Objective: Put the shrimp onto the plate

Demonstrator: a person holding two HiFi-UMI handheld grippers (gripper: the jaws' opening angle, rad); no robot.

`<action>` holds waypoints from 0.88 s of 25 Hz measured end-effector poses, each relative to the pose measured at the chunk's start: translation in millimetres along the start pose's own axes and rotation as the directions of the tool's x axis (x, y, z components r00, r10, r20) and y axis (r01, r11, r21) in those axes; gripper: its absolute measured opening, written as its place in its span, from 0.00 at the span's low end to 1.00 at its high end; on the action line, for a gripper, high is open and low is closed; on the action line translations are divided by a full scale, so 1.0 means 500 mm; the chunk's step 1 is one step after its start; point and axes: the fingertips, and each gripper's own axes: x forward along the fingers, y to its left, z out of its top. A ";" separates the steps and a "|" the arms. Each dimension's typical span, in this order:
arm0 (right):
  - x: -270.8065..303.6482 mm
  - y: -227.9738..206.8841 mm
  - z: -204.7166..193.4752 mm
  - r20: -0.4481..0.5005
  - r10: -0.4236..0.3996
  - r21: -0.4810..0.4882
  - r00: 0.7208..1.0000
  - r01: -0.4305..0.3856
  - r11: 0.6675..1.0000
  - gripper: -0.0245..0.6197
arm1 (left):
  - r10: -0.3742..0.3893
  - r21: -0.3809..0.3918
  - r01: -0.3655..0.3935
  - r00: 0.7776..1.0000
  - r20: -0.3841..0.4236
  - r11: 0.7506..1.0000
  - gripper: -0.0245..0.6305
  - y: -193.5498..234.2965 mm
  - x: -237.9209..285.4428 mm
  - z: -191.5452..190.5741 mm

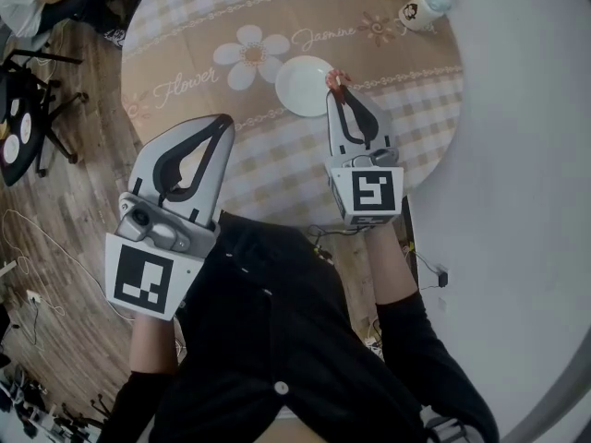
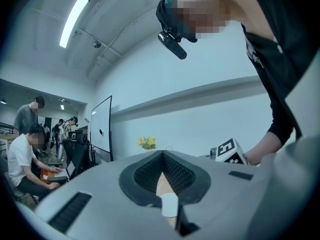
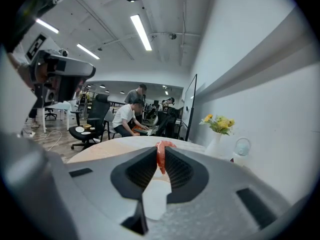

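Observation:
A small orange-red shrimp (image 1: 334,78) (image 3: 161,154) is pinched between the tips of my right gripper (image 1: 338,91) (image 3: 161,159), which is shut on it. In the head view the shrimp hangs at the right rim of the white plate (image 1: 304,85) on the round table. My left gripper (image 1: 224,123) (image 2: 162,156) hovers over the table's near left edge; its jaws meet at the tip with nothing between them. The plate holds nothing that I can see.
The round table (image 1: 231,26) has a checked cloth with flower print. A white mug (image 1: 428,7) stands at the far right, a vase of yellow flowers (image 3: 217,128) behind it. People sit at desks (image 3: 131,119) beyond; a black chair (image 1: 23,109) stands left.

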 end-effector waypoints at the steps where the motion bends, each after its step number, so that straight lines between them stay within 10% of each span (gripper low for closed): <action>1: 0.009 0.000 -0.008 -0.010 0.001 0.003 1.000 -0.001 1.000 0.10 | 0.003 0.000 -0.003 1.000 0.000 1.000 0.04 0.002 -0.002 0.000; 22: 0.144 0.020 -0.153 -0.192 0.059 0.005 0.980 -0.059 0.998 0.10 | 0.097 -0.013 -0.098 0.995 -0.030 0.995 0.04 0.036 -0.051 -0.025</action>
